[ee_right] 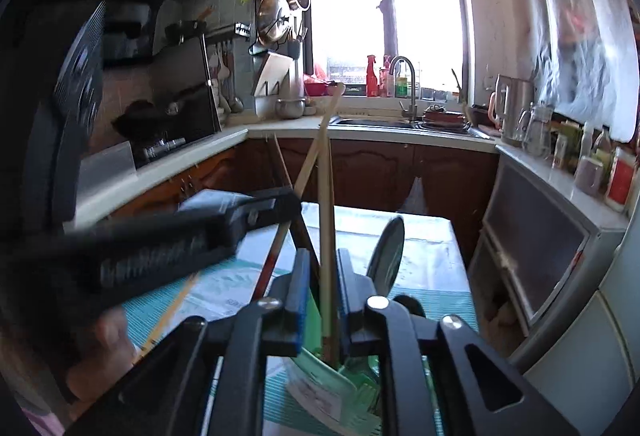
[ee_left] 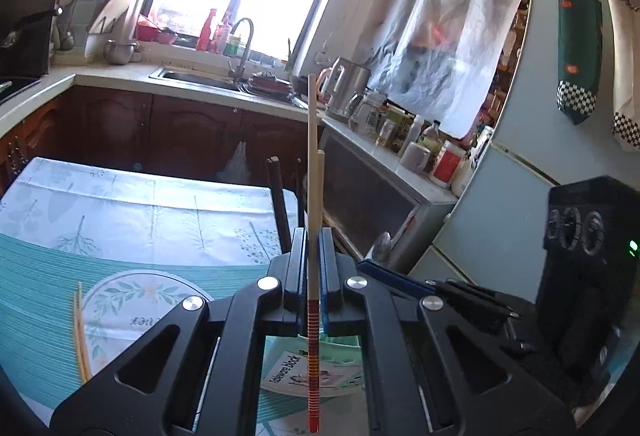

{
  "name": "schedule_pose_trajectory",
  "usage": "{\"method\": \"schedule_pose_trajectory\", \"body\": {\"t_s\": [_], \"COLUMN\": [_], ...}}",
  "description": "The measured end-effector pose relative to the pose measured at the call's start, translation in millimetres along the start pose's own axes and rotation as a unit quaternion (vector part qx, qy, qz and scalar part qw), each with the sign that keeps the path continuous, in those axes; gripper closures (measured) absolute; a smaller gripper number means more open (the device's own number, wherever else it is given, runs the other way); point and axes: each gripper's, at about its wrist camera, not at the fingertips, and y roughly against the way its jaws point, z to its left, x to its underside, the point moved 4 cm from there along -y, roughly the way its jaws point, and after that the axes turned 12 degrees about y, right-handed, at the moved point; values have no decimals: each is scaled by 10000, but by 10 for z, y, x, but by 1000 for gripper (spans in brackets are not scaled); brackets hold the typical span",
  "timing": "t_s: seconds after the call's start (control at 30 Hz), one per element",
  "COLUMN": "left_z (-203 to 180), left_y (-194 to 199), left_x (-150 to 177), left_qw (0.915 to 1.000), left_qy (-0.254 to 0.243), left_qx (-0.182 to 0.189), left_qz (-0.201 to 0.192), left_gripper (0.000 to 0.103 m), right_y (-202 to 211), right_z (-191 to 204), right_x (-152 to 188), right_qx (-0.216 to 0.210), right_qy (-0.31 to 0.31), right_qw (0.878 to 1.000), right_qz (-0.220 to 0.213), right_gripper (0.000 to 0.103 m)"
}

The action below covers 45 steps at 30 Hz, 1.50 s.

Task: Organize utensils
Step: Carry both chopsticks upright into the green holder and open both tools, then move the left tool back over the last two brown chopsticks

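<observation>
My left gripper point(ee_left: 313, 236) is shut on a wooden chopstick point(ee_left: 312, 176) with a red-banded lower end, held upright above a green utensil holder point(ee_left: 304, 372). A second wooden chopstick point(ee_left: 321, 172) and dark chopsticks point(ee_left: 280, 204) stand in the holder. A loose pair of chopsticks point(ee_left: 81, 332) lies on the teal placemat point(ee_left: 36, 308). My right gripper point(ee_right: 324, 256) is shut on the rim of the green holder point(ee_right: 324, 372), which holds a wooden chopstick point(ee_right: 326, 216) and a metal spoon point(ee_right: 386, 252). The left gripper's body point(ee_right: 160, 248) crosses the right wrist view, blurred.
The table point(ee_left: 120, 204) carries a pale leaf-print cloth. Beyond are wooden cabinets, a sink point(ee_right: 384, 122) with a tap, a kettle point(ee_left: 348, 88), jars on a side counter point(ee_left: 416, 176), a fridge point(ee_left: 520, 156) and a black appliance point(ee_left: 588, 256) at the right.
</observation>
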Motion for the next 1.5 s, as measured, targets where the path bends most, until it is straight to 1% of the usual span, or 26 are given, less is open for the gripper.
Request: {"method": "schedule_pose_trajectory", "body": {"t_s": [0.07,0.1,0.23,0.4,0.5,0.57,0.6,0.77,0.8,0.83,0.87,0.93,1.0,1.03,1.07,1.13,1.23,1.27,1.33,1.37,1.4,1.5], "left_z": [17,29,39,-43,-90,-112,-123,-124,-115,-99,-99,-62,25,85,194,390,672,767,947,1024,1114,1331], "left_y": [77,112,204,309,360,397,410,461,470,480,459,478,468,447,416,407,490,535,625,661,717,818], "left_x": [-12,-10,43,202,278,309,323,358,356,349,316,293,295,303,319,340,363,366,388,403,429,503], "left_qw": [10000,10000,9999,9988,9981,9976,9975,9977,9976,9977,9977,9974,9954,9930,9883,9798,9725,9702,9654,9637,9615,9562], "left_qy": [-35,-36,-128,-385,-501,-552,-566,-541,-516,-476,-446,-435,-409,-358,-209,28,319,376,462,508,591,751], "left_qx": [-6,-10,47,149,211,242,245,159,137,91,46,-87,-442,-622,-889,-1251,-1570,-1699,-1956,-2040,-2146,-2331], "left_qz": [-11,-15,95,253,305,329,342,389,432,466,499,568,748,938,1222,1559,1691,1684,1661,1648,1612,1602], "left_gripper": [100,100,100,100,100,100,100,100,100,100,100,100,97,96,95,95,95,92,81,69,60,58], "right_y": [6,-23,-10,38,18,-12,-37,-108,-101,-105,-104,-57,13,50,84,152,225,252,300,326,339,387], "right_z": [-47,-63,-137,-302,-295,-277,-261,-203,-199,-204,-188,-164,-137,-134,-142,-169,-229,-247,-289,-316,-339,-405], "right_x": [-53,-74,-93,-144,-229,-280,-297,-323,-325,-339,-353,-381,-422,-447,-473,-535,-617,-638,-672,-691,-709,-736], "right_qx": [-291,-545,-966,-1257,-1477,-1571,-1595,-1660,-1618,-1569,-1562,-1417,-1297,-1252,-1194,-1024,-759,-644,-519,-404,-351,-33], "right_qy": [-293,-450,-878,-1438,-1541,-1550,-1548,-1573,-1590,-1580,-1537,-1422,-1287,-1248,-1219,-1154,-1124,-1103,-1110,-1118,-1132,-1142], "right_qw": [9991,9973,9912,9815,9768,9752,9747,9728,9733,9743,9751,9793,9831,9842,9853,9879,9901,9909,9909,9909,9906,9899], "right_qz": [42,196,206,153,156,184,231,357,338,332,340,275,144,88,22,-128,-347,-426,-561,-637,-687,-843], "right_gripper": [87,86,86,85,84,78,77,76,78,94,98,98,98,98,98,98,98,98,98,98,98,98]}}
